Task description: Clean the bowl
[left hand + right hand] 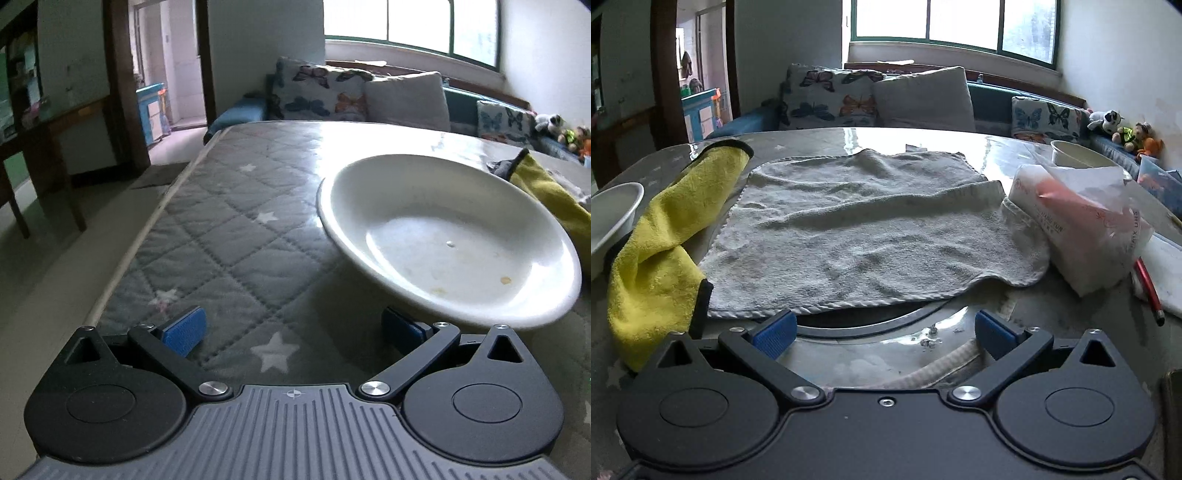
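Nearest to the left wrist camera is the left gripper [293, 330], low in the frame, with its two blue-padded fingers [184, 330] spread wide and nothing between them. Its right-hand pad sits under the near rim of the shallow white ceramic bowl [448, 240], at the lower right of the frame; I cannot tell if the pad touches the rim. This bowl stands on the grey quilted table cover with white stars [229, 236] and it carries some small yellowish food spots on its inner floor, so it is not yet clean.

Low in the right wrist view, the right gripper [884, 330] also has its jaws wide apart and empty. It hangs just before the near hem of the grey terry towel [864, 236], which lies flat in the middle of the frame. At the left side lies the crumpled yellow microfibre cloth with black edging [652, 254], and beyond it, at the far left edge, a part of the white bowl rim is visible. A plastic-wrapped pack of white and pink tissue [1078, 225] rests at the right.

I judge that the step in hand is to take a wiping cloth with the right gripper while the left one steadies the bowl. To do it well, the right jaws should go to a raised fold and not to a flat part, because flat fabric slips out. The left jaws should close on the rim only, firmly but gently, so that the bowl does not tip or slide on the smooth cover
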`<move>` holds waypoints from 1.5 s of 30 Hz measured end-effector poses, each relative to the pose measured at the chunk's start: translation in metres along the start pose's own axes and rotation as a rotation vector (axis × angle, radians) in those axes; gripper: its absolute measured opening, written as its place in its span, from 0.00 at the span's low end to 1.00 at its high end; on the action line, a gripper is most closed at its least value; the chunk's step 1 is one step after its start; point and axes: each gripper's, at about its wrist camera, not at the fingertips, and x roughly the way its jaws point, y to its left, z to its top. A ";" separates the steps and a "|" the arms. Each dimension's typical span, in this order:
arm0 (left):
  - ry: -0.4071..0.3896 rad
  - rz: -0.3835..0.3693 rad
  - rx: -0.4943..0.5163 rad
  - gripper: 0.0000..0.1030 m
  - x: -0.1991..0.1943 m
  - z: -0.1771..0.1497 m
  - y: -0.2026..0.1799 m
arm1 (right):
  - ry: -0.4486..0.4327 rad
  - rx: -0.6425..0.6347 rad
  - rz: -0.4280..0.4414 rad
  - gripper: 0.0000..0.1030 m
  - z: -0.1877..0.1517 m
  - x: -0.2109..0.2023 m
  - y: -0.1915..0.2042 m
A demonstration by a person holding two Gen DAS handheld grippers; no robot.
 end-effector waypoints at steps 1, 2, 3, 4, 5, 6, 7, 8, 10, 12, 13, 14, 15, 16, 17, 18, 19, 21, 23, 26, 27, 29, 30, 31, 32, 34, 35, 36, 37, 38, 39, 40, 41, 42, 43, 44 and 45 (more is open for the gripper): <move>0.003 -0.007 -0.007 1.00 0.001 0.000 0.001 | 0.000 0.001 -0.002 1.00 0.000 0.000 0.000; 0.005 -0.015 -0.016 1.00 0.002 -0.001 0.003 | 0.000 0.002 -0.005 1.00 0.000 0.000 0.000; 0.006 -0.016 -0.019 1.00 0.002 -0.001 0.004 | 0.000 0.004 -0.007 1.00 0.000 0.000 -0.001; 0.006 -0.016 -0.018 1.00 0.002 -0.002 0.004 | 0.000 0.005 -0.010 1.00 -0.001 -0.001 -0.001; 0.006 -0.015 -0.017 1.00 0.002 -0.003 0.004 | 0.000 0.005 -0.012 1.00 -0.001 -0.001 -0.001; 0.006 -0.016 -0.018 1.00 0.002 -0.003 0.004 | 0.000 0.007 -0.020 1.00 -0.001 -0.001 -0.001; 0.006 -0.017 -0.019 1.00 0.002 -0.003 0.005 | 0.001 0.015 -0.037 1.00 -0.001 0.000 -0.002; 0.006 -0.017 -0.019 1.00 0.003 -0.003 0.005 | 0.001 0.023 -0.053 1.00 -0.001 0.000 -0.003; 0.006 -0.017 -0.019 1.00 0.003 -0.003 0.006 | 0.001 0.050 -0.070 1.00 -0.001 0.000 -0.007; 0.006 -0.017 -0.019 1.00 0.003 -0.002 0.006 | 0.001 0.051 -0.071 1.00 -0.001 0.000 -0.008; 0.006 -0.017 -0.019 1.00 0.004 -0.002 0.006 | 0.002 0.053 -0.085 1.00 -0.002 0.001 -0.008; 0.006 -0.017 -0.019 1.00 0.004 -0.002 0.006 | 0.003 0.061 -0.102 1.00 -0.002 0.001 -0.009; 0.007 -0.017 -0.019 1.00 0.004 -0.001 0.006 | 0.003 0.068 -0.103 1.00 -0.002 0.001 -0.010; 0.007 -0.017 -0.019 1.00 0.004 -0.001 0.006 | 0.002 0.077 -0.102 1.00 -0.002 0.001 -0.012; 0.007 -0.017 -0.019 1.00 0.004 -0.001 0.006 | 0.002 0.079 -0.102 1.00 -0.002 0.002 -0.012; 0.007 -0.017 -0.019 1.00 0.004 -0.001 0.006 | 0.003 0.075 -0.106 1.00 -0.002 0.002 -0.012; 0.007 -0.017 -0.019 1.00 0.004 -0.001 0.006 | 0.004 0.072 -0.109 1.00 -0.002 0.002 -0.011; 0.007 -0.017 -0.019 1.00 0.004 -0.001 0.006 | 0.004 0.072 -0.108 1.00 -0.003 0.002 -0.011; 0.007 -0.017 -0.019 1.00 0.004 -0.001 0.006 | 0.004 0.073 -0.108 1.00 -0.003 0.002 -0.011; 0.007 -0.017 -0.019 1.00 0.004 -0.002 0.006 | 0.004 0.073 -0.108 1.00 -0.003 0.003 -0.012; 0.007 -0.017 -0.019 1.00 0.004 -0.002 0.006 | 0.004 0.073 -0.108 1.00 -0.003 0.002 -0.012; 0.007 -0.017 -0.019 1.00 0.004 -0.002 0.005 | 0.004 0.073 -0.108 1.00 -0.003 0.001 -0.012; 0.007 -0.017 -0.019 1.00 0.004 -0.002 0.005 | 0.004 0.073 -0.108 1.00 -0.003 0.001 -0.012; 0.007 -0.017 -0.019 1.00 0.004 -0.002 0.005 | 0.004 0.074 -0.107 1.00 -0.003 0.001 -0.012; 0.007 -0.017 -0.019 1.00 0.004 -0.002 0.005 | 0.004 0.074 -0.107 1.00 -0.003 0.001 -0.012; 0.007 -0.017 -0.019 1.00 0.004 -0.002 0.005 | 0.004 0.074 -0.107 1.00 -0.003 0.000 -0.012; 0.008 -0.017 -0.019 1.00 0.004 -0.003 0.005 | 0.004 0.074 -0.107 1.00 -0.003 0.000 -0.012; 0.008 -0.017 -0.019 1.00 0.004 -0.003 0.005 | 0.004 0.073 -0.107 1.00 -0.003 0.001 -0.012; 0.008 -0.017 -0.020 1.00 0.004 -0.003 0.005 | 0.004 0.073 -0.107 1.00 -0.003 0.001 -0.012; 0.008 -0.017 -0.020 1.00 0.004 -0.003 0.005 | 0.004 0.073 -0.107 1.00 -0.003 0.001 -0.012; 0.008 -0.017 -0.019 1.00 0.004 -0.003 0.005 | 0.004 0.073 -0.107 1.00 -0.003 0.001 -0.013; 0.008 -0.017 -0.019 1.00 0.004 -0.002 0.005 | 0.003 0.073 -0.107 1.00 -0.003 0.001 -0.013; 0.008 -0.017 -0.019 1.00 0.004 -0.002 0.005 | 0.003 0.072 -0.107 1.00 -0.003 0.001 -0.013; 0.008 -0.016 -0.019 1.00 0.005 -0.002 0.004 | 0.003 0.072 -0.108 1.00 -0.003 0.001 -0.013; 0.008 -0.017 -0.020 1.00 0.005 -0.002 0.004 | 0.004 0.072 -0.108 1.00 -0.003 0.001 -0.012; 0.008 -0.017 -0.020 1.00 0.005 -0.002 0.004 | 0.004 0.072 -0.108 1.00 -0.003 0.001 -0.012; 0.007 -0.018 -0.021 1.00 0.005 -0.002 0.004 | 0.004 0.072 -0.108 1.00 -0.003 0.001 -0.012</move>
